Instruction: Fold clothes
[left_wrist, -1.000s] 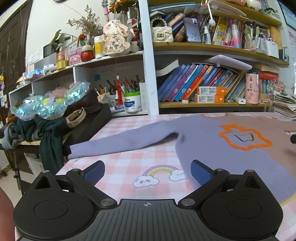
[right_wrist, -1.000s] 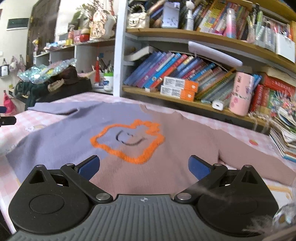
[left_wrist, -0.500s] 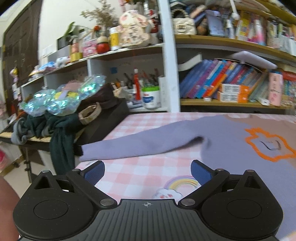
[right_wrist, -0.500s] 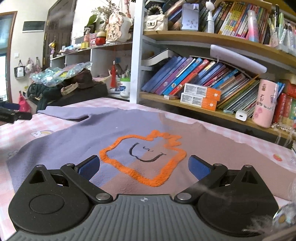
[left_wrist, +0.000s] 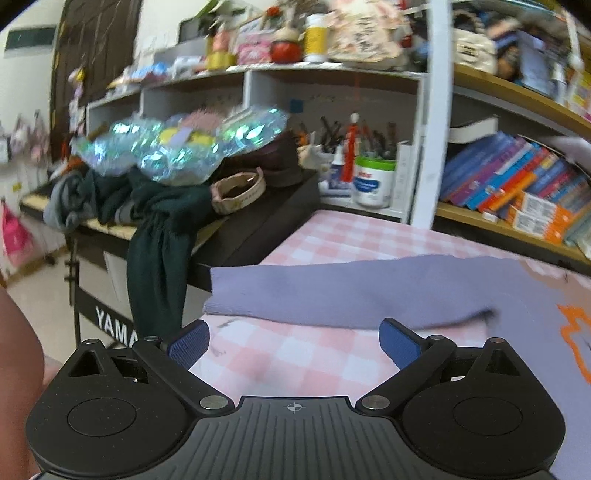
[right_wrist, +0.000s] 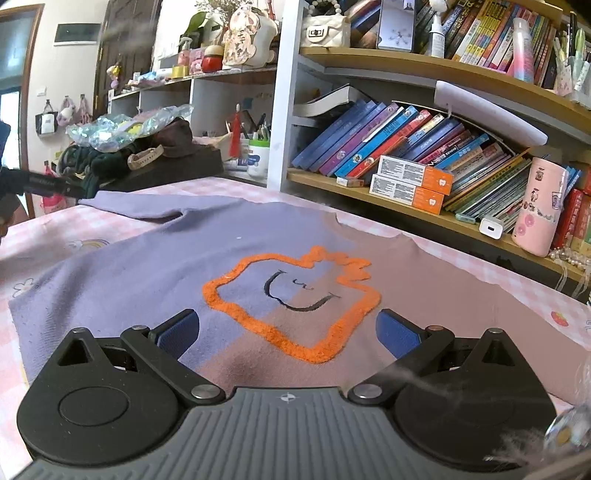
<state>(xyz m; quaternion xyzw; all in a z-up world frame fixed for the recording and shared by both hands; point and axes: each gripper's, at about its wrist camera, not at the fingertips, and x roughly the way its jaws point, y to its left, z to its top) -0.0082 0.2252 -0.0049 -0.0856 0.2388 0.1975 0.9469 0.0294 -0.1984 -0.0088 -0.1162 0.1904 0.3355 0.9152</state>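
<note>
A sweater, half lilac and half mauve with an orange smiley outline, lies flat on the pink checked tablecloth. Its lilac left sleeve stretches toward the table's left edge. My left gripper is open and empty, just short of that sleeve near its cuff. My right gripper is open and empty above the sweater's lower front, facing the smiley. The left gripper also shows at the left edge of the right wrist view.
A black keyboard piled with dark clothes and shiny bags stands left of the table. Bookshelves with books, boxes and a pink cup run behind the table.
My left gripper has swung left and moved closer to the sleeve cuff. My right gripper has moved a little forward over the sweater. The sweater has not moved.
</note>
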